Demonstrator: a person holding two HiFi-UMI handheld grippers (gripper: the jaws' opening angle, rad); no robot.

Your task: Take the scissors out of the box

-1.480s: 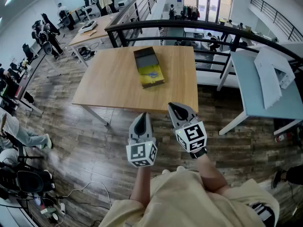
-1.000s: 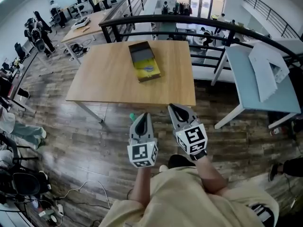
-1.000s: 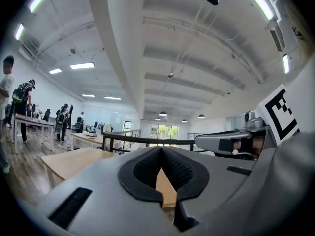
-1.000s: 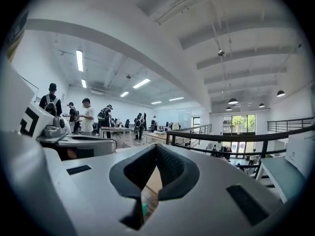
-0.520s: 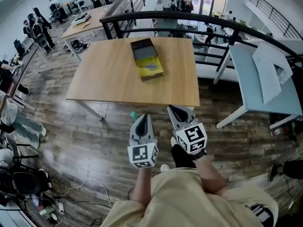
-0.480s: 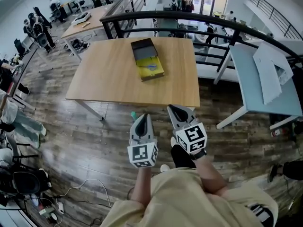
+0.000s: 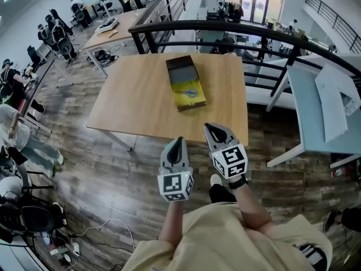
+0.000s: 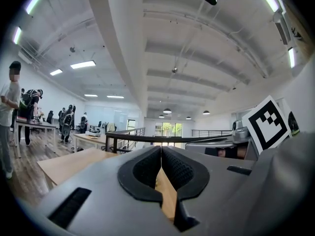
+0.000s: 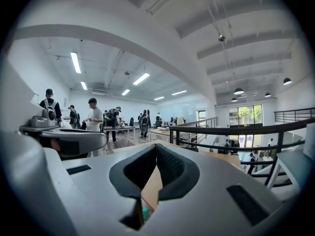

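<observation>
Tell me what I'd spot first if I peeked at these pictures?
Probably the yellow-and-dark box, lying alone on the wooden table by the black railing. Nearer, the left gripper and right gripper, with black-and-white marker cubes, point toward the table, jaws shut and empty.

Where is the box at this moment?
In the head view, the box lies on the wooden table, slightly right of centre, its far end near the black railing.
</observation>
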